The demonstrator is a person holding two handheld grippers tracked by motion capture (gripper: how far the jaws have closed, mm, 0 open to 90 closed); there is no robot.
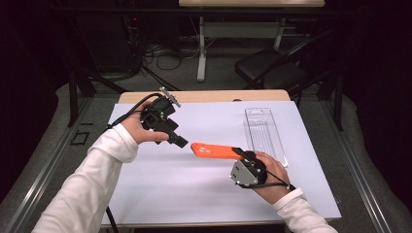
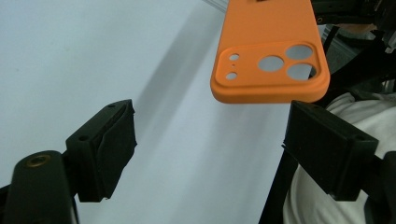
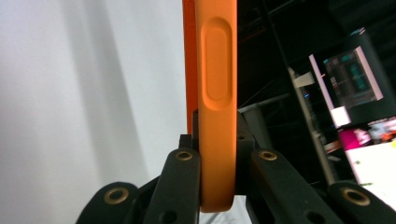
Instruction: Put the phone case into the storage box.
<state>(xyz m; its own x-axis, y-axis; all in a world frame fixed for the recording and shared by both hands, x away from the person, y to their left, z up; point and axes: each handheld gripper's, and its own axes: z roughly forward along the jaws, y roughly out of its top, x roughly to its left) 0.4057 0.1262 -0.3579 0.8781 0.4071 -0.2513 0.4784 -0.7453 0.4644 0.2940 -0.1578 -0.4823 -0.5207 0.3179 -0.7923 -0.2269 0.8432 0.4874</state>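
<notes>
While right tongs [image 1: 241,154] pinch orange phone case [image 1: 214,150] | left tongs [image 1: 180,141] spread, raised beside it

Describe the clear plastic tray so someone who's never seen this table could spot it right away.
Start at the white sheet that covers the table, then go to its far right part. There the clear plastic tray lies flat, long and narrow, just beyond the right gripper. It is see-through, unlike the orange phone case held beside it.

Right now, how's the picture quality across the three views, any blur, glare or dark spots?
High view: sheet evenly lit, surroundings very dark. Left gripper view: orange phone case sharp, its soft shadow streaking the sheet. Right gripper view: case edge slightly soft up close, background screens blurred and bright.
</notes>
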